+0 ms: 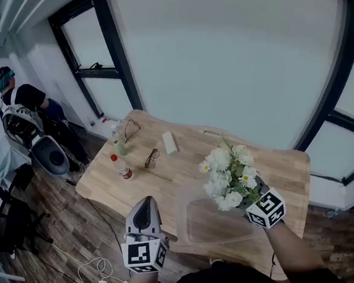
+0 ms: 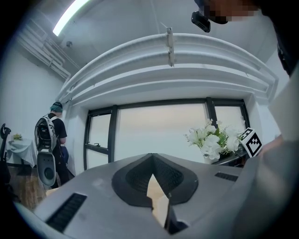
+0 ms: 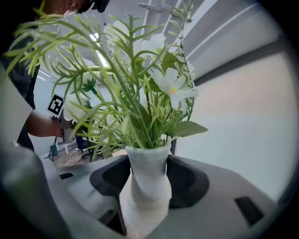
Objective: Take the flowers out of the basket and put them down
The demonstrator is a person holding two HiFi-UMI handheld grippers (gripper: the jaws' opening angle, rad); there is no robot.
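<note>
A bunch of white flowers with green leaves is held up above the wooden table. My right gripper is shut on its white wrapped stem, and the flowers fill the right gripper view. Below and left of the bunch, a clear plastic basket sits near the table's front edge. My left gripper hovers to the left of the basket, apart from it. Its jaws meet at the tips with nothing between them. The left gripper view shows the flowers off to the right.
On the table's far left stand a red-capped bottle and a green bottle. Two pairs of glasses and a white box lie nearby. A person stands at the back left. Cables lie on the floor.
</note>
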